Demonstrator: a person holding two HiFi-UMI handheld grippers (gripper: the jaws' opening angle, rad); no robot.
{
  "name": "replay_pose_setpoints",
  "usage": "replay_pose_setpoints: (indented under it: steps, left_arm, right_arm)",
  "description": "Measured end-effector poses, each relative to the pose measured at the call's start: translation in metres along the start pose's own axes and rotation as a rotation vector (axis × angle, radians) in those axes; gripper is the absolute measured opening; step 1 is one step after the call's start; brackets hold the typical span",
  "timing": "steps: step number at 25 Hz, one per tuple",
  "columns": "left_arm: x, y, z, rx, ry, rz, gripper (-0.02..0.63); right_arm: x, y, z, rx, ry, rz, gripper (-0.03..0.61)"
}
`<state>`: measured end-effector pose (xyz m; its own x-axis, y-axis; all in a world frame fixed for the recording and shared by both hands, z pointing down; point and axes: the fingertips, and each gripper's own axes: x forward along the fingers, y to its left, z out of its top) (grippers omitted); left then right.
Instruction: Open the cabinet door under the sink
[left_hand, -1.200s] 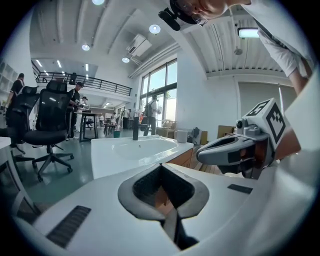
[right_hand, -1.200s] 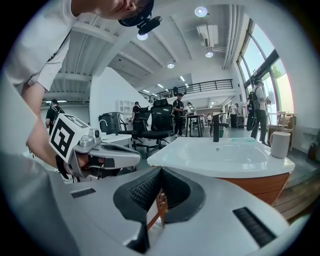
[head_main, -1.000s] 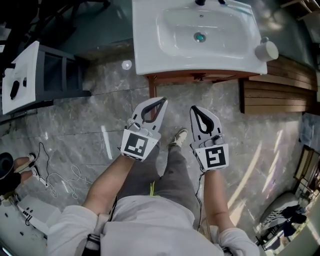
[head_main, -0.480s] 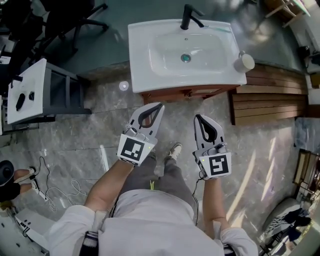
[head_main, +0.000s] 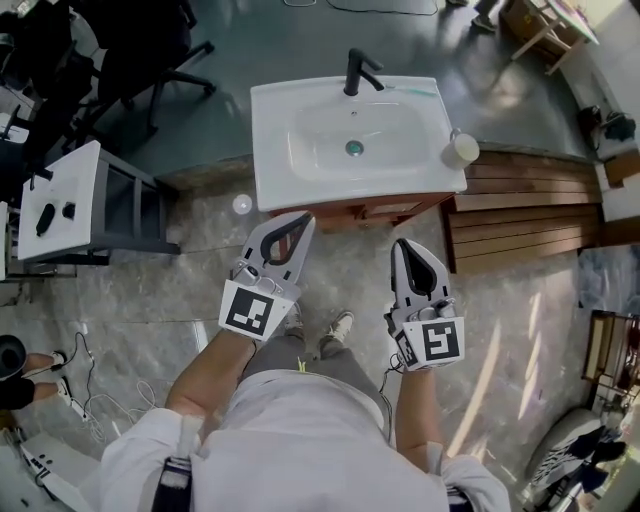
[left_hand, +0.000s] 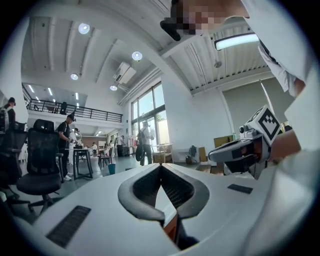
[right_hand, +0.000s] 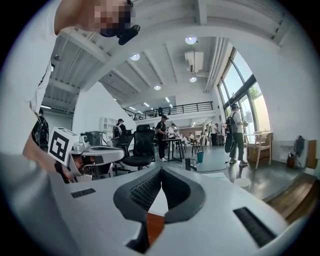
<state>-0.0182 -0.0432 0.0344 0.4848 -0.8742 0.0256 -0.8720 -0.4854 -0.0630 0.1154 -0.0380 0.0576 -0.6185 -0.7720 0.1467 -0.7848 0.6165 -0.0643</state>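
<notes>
Approach step, nothing touched yet. Left tool (head_main: 302, 221) and right tool (head_main: 401, 245) are both pinched closed and empty, held level above the floor (head_main: 150, 290), just short of the white sink (head_main: 285, 185). The cabinet (head_main: 385, 209) beneath shows only a brown top strip; its door is probably closed. Next move calls for going low, finding the door edge and parting a tool's jaws.

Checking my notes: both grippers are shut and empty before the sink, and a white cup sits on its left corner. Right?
No: the head view shows the white cup on the sink, at its right corner. The rest holds.
</notes>
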Motion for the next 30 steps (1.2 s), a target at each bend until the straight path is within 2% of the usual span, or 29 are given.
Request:
replay_pose_setpoints:
  steps: [7, 12, 18, 30]
  left_arm:
    - [-0.008, -0.001, 0.050, 0.008, -0.053, 0.028, 0.015]
    - [-0.008, -0.003, 0.079, 0.027, -0.097, 0.036, 0.015]
    - [-0.006, -0.009, 0.093, 0.034, -0.123, 0.038, 0.015]
    - [-0.014, -0.023, 0.102, 0.032, -0.131, 0.028, 0.015]
  right_arm:
    - [-0.024, -0.014, 0.051, -0.034, -0.088, -0.013, 0.032]
    - [-0.040, -0.027, 0.072, -0.043, -0.121, -0.034, 0.032]
    - [-0.051, -0.031, 0.089, -0.059, -0.158, -0.015, 0.032]
    - [-0.071, -0.030, 0.097, -0.080, -0.185, -0.021, 0.031]
